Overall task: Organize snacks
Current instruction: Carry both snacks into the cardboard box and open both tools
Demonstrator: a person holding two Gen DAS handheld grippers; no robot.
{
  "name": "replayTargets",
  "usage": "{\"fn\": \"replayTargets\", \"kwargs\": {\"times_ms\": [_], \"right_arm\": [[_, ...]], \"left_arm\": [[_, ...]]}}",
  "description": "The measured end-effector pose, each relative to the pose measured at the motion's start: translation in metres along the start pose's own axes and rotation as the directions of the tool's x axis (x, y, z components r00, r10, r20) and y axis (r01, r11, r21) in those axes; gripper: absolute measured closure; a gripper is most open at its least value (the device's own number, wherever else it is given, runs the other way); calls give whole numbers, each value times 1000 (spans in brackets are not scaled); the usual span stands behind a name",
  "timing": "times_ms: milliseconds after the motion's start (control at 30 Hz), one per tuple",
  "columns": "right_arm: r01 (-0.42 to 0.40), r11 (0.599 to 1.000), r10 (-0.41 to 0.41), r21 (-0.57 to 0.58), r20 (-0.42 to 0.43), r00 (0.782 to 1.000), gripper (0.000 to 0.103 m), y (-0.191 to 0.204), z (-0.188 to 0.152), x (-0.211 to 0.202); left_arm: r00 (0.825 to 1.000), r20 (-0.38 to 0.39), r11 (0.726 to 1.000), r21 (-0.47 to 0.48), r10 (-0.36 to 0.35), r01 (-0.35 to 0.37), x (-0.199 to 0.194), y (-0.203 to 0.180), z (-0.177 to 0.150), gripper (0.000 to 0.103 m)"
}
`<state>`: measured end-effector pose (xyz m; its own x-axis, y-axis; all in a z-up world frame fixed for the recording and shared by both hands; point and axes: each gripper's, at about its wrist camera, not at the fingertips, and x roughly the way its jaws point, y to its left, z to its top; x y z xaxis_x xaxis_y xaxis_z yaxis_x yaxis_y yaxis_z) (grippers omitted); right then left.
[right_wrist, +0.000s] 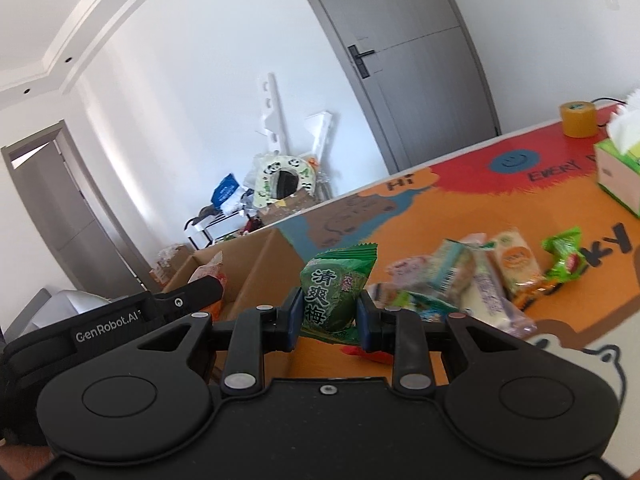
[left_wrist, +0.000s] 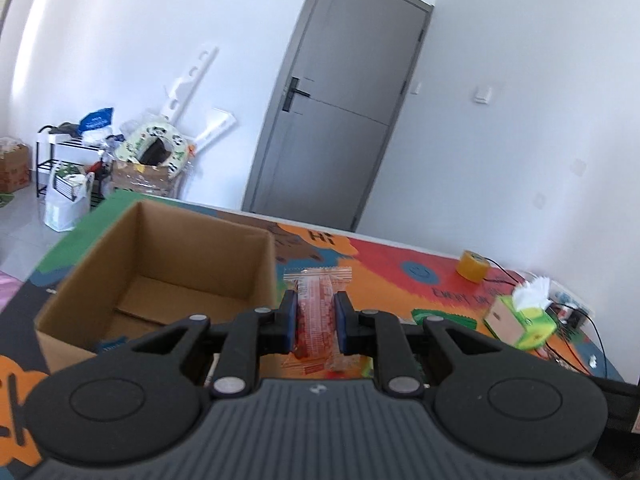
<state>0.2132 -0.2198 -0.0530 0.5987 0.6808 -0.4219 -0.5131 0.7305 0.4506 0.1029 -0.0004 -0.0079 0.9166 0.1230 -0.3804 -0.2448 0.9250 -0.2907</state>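
Observation:
In the left wrist view my left gripper (left_wrist: 315, 307) is shut on a red and clear snack packet (left_wrist: 317, 300), held above the table just right of an open cardboard box (left_wrist: 168, 264). The box's floor shows bare brown card. In the right wrist view my right gripper (right_wrist: 327, 312) is shut on a green plum-candy packet (right_wrist: 336, 284) with Chinese print, lifted off the table. The left gripper (right_wrist: 200, 286) shows at the left there, holding the red packet over the box (right_wrist: 256, 264). A pile of several loose snack packets (right_wrist: 476, 276) lies on the table to the right.
The colourful printed table mat (right_wrist: 460, 200) covers the table. A roll of yellow tape (left_wrist: 473, 265) and a green tissue box (left_wrist: 520, 320) stand at the far right, with black cables beside them. Beyond the table are a grey door (left_wrist: 340, 100) and floor clutter.

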Motion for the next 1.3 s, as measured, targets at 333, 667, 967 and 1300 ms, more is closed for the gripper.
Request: {"fn": "replayTargets", "kwargs": {"times_ms": [333,667,967,1300], "right_arm": [[-61,997,60,-42,-24,998,75,28,4,26],[-101,991,97,-89,-45,994,75,64,7,48],[-136,985,128,-108,-74,989,75,89,6,72],[-128,984,123,-123,-51,991,47,97,8,73]], "left_arm": [[997,20,996,-40,75,-74,-2,38,14,85],[990,-8,986,-89,140,-140,6,79,17,84],[986,-5,981,-100,165,-164,-4,96,23,80],[983,-15,975,-127,181,-182,-8,105,25,69]]}}
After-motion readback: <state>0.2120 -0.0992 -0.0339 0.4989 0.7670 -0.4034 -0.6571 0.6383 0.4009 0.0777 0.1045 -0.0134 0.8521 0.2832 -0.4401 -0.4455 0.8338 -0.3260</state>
